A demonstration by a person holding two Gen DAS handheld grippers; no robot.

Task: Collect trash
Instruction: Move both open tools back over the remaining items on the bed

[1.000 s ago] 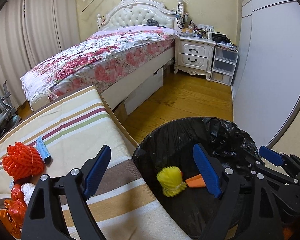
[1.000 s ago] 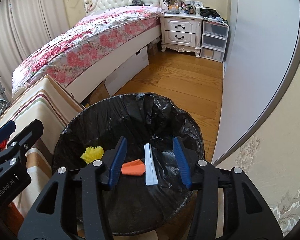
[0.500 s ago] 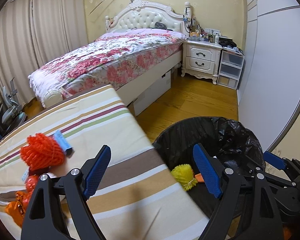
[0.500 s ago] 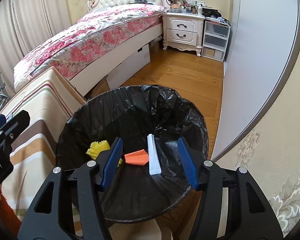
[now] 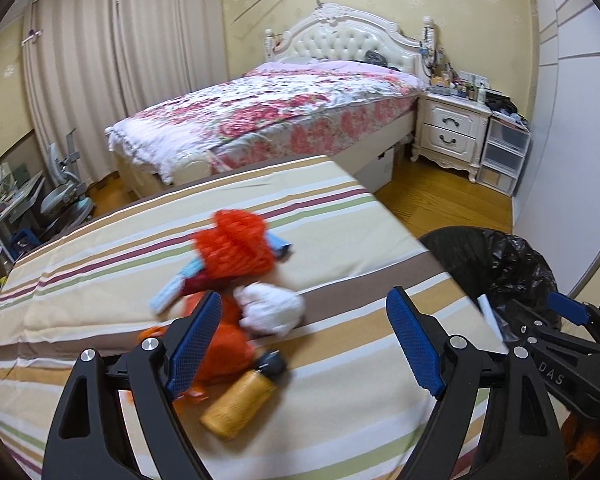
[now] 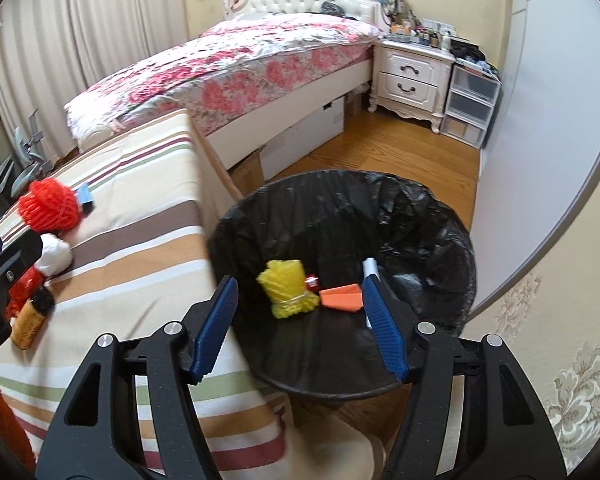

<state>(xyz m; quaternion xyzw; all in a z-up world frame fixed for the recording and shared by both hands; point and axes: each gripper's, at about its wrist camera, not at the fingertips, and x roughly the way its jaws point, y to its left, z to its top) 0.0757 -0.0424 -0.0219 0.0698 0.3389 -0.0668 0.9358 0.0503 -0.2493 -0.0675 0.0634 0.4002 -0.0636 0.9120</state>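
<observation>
Striped cloth (image 5: 340, 400); right tool (image 5: 572, 344) reads "DAS".

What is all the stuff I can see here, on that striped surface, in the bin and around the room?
Striped cloth: one, beige with coloured stripes, covers the work surface.
Net ball: one, red-orange, on the cloth.
Blue packet: one, beside the net ball.
White wad: one, on the cloth below the net ball.
Bottle: one, amber with dark cap, lying on the cloth.
Bin: one, black liner, on the floor right of the cloth.
Yellow net: one, inside the bin.
Orange piece: one, inside the bin.
White strip: one, inside the bin.
Bed: one, floral pink cover, behind.
Nightstand: one, white, by the bed.
Left gripper: black, blue pads, open over the cloth.
Right gripper: same, open over the bin.
</observation>
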